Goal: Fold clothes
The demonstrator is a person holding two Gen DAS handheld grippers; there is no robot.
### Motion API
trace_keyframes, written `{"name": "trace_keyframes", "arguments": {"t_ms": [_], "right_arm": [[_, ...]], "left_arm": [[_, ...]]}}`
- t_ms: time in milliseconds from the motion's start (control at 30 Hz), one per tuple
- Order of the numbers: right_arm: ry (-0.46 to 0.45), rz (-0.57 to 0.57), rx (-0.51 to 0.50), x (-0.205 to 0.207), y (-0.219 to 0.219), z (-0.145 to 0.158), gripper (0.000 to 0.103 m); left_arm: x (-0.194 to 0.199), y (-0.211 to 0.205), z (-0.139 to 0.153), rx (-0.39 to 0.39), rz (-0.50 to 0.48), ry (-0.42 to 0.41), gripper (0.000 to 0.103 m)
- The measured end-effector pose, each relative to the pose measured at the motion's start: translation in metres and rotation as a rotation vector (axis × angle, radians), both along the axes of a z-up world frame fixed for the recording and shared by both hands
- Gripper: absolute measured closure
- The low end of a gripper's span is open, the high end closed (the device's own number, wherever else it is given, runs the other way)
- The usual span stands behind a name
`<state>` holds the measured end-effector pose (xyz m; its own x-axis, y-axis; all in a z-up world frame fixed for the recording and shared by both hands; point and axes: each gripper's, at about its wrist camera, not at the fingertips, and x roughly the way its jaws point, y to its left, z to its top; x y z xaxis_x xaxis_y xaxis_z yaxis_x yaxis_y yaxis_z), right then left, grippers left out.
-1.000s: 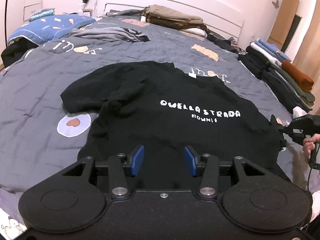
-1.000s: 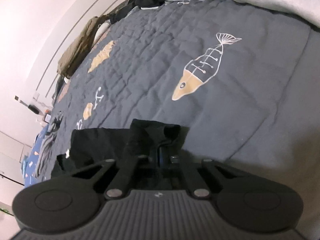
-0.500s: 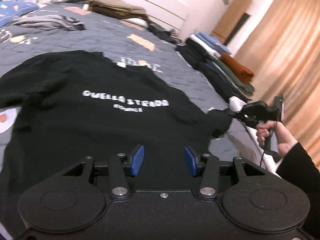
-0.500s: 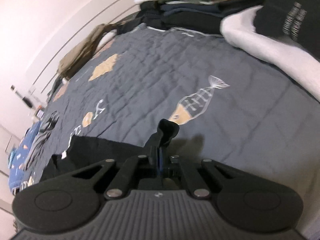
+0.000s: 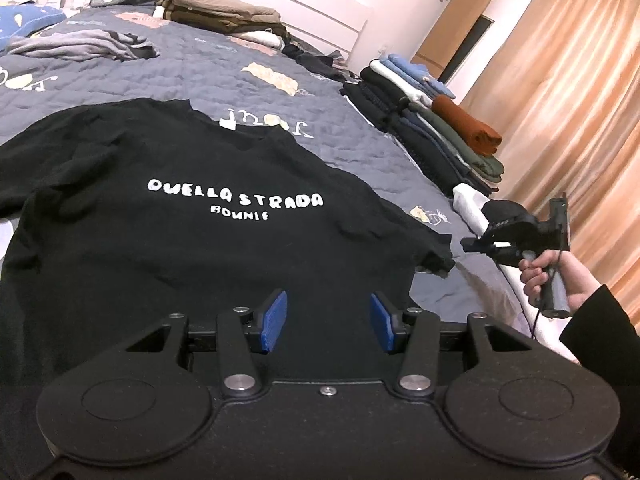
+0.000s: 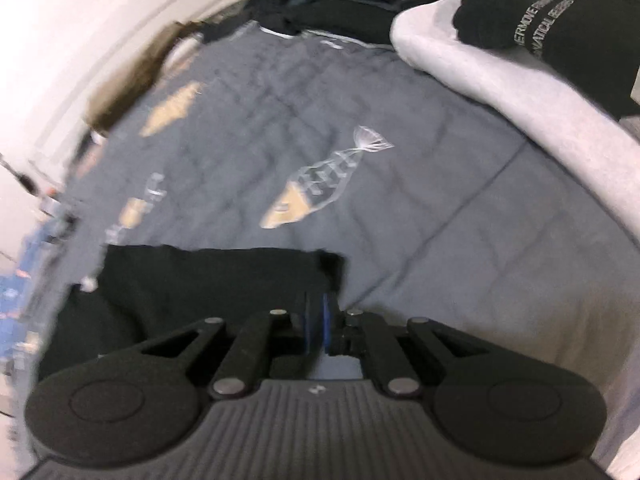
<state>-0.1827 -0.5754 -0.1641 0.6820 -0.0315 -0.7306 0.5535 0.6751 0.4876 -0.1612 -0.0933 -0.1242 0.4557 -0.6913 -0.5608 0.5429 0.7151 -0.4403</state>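
**Evidently a shirt spread flat, sleeve just let go or about to be**

Evidently the black T-shirt [image 5: 224, 240] lies face up, lettering readable, spread across the grey quilt [image 5: 248, 52] so its edges can be taken for folding. The left gripper [image 5: 326, 322] hovers over the near hem, blue pads wide apart and holding nothing, probably poised to take that hem. The right gripper [image 5: 470, 246] sits just off the shirt's right sleeve [image 5: 434, 250]; its own view shows the pads [image 6: 326, 322] almost together, with a thin gap, and whether cloth is caught between them I cannot tell. Folded clothes stack along the bed's right edge [image 5: 444, 136] and far end [image 5: 224, 12], likely finished work. Peach curtains [image 5: 576, 92] hang at right.
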Motion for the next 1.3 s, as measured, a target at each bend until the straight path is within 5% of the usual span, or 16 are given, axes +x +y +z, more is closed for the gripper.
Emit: {"name": "trace_keyframes", "arguments": {"t_ms": [167, 333, 500, 733, 1067, 1300], "right_arm": [[-0.055, 0.036, 0.224, -0.013, 0.017, -0.009, 0.092], [-0.058, 0.043, 0.333, -0.018, 0.036, -0.021, 0.088], [-0.047, 0.018, 0.309, -0.017, 0.044, -0.021, 0.063], [-0.061, -0.001, 0.17, -0.029, 0.042, -0.009, 0.057], [-0.01, 0.047, 0.264, -0.011, 0.052, -0.035, 0.056], [-0.06, -0.006, 0.206, -0.007, 0.056, -0.037, 0.056]], "left_arm": [[-0.004, -0.004, 0.001, 0.002, -0.012, -0.008, 0.056], [-0.008, -0.007, 0.004, -0.005, -0.022, -0.015, 0.056], [-0.011, -0.011, 0.005, -0.008, -0.032, -0.023, 0.056], [-0.009, -0.015, 0.004, -0.013, -0.03, -0.021, 0.055], [-0.01, -0.029, 0.003, 0.002, -0.065, -0.036, 0.055], [-0.009, -0.029, 0.001, 0.011, -0.051, -0.033, 0.055]]}}
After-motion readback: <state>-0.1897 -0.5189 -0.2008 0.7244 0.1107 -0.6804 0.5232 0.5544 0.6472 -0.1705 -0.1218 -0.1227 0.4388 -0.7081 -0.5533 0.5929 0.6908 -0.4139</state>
